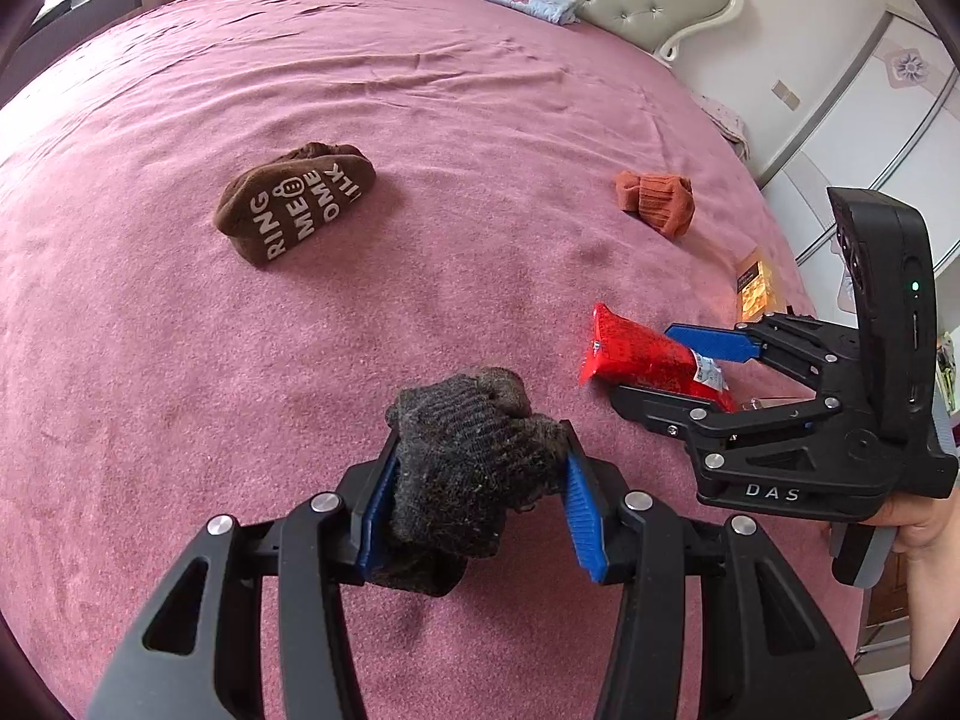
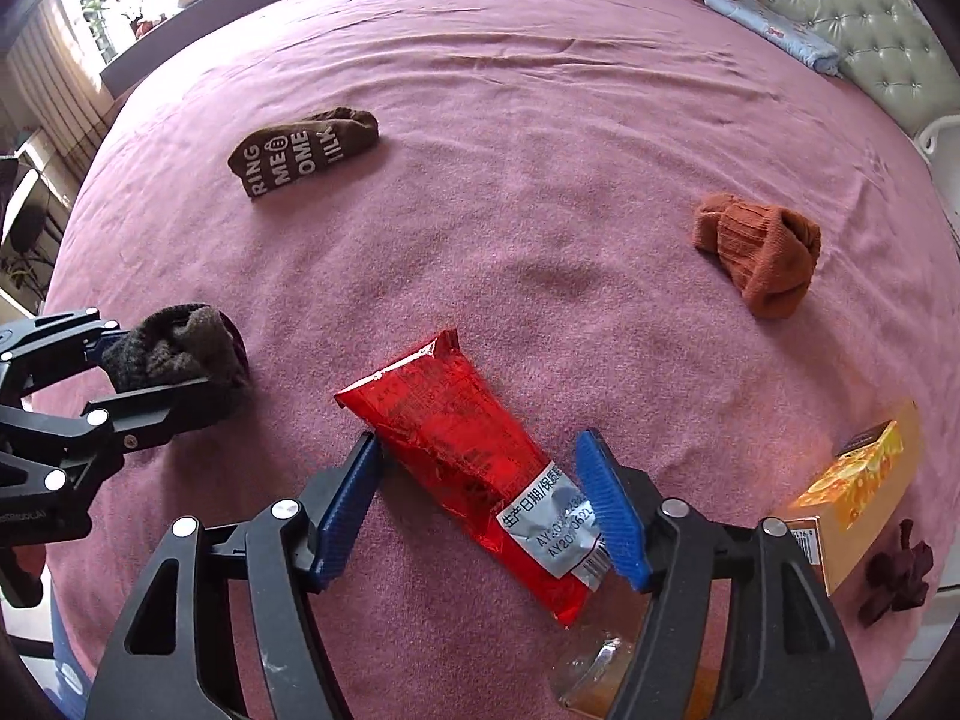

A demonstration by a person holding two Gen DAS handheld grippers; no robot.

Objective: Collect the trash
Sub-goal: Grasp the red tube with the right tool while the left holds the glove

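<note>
1. The left gripper [image 1: 480, 483] is clamped on a dark grey knit sock [image 1: 474, 456], just above the pink bed [image 1: 480, 120].
2. The right gripper [image 2: 480, 516] has its fingers spread on either side of a red foil wrapper [image 2: 462, 456] lying on the bed; whether they touch it is unclear.
3. Farther out lie a brown lettered sock [image 2: 303, 151] and an orange sock [image 2: 759, 258].
4. An orange box [image 2: 852, 486] sits at the bed's right edge.

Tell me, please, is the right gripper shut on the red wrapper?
Not yet: the right gripper is open, its pads straddling the red wrapper with gaps.
</note>
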